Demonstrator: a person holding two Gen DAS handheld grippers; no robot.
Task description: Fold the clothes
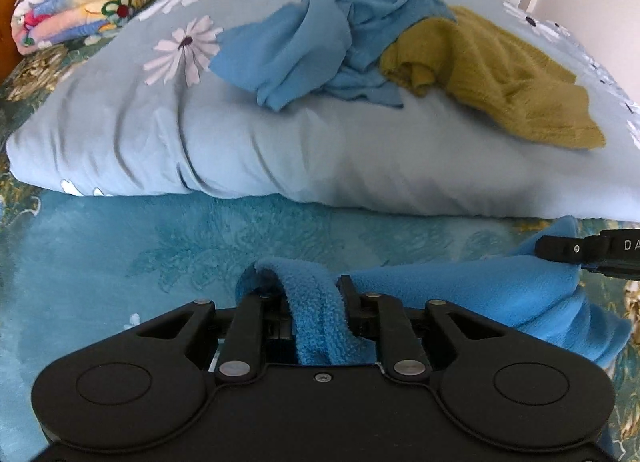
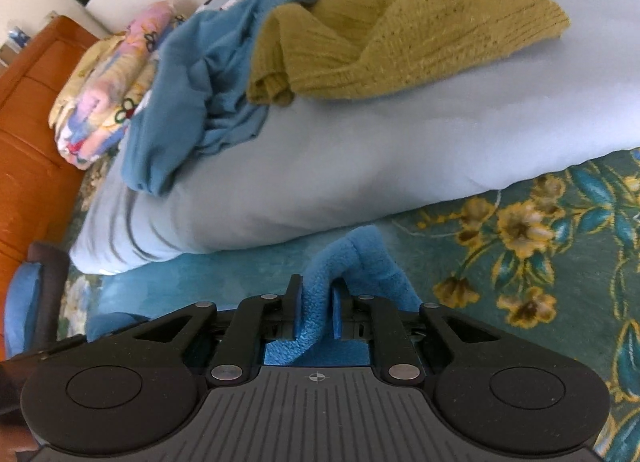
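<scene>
Bed [image 1: 200, 246] with teal floral cover, pale duvet [image 1: 280, 149] behind carrying a crumpled blue garment [image 1: 304, 41] and mustard sweater [image 1: 500, 73]. Left hand-held gripper [image 1: 306, 294] and right hand-held gripper [image 2: 316, 294] each clenched on an edge of blue fleece garment [image 1: 460, 282], held low over the bed. Judged mid-fold: calls for carrying both edges over together, evenly.

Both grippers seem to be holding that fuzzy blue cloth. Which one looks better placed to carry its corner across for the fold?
Probably the right hand-held gripper. It pinches a raised corner of the blue fleece, already lifted off the bedspread. The left hand-held gripper clamps a bunched fold, so it suits anchoring.
</scene>
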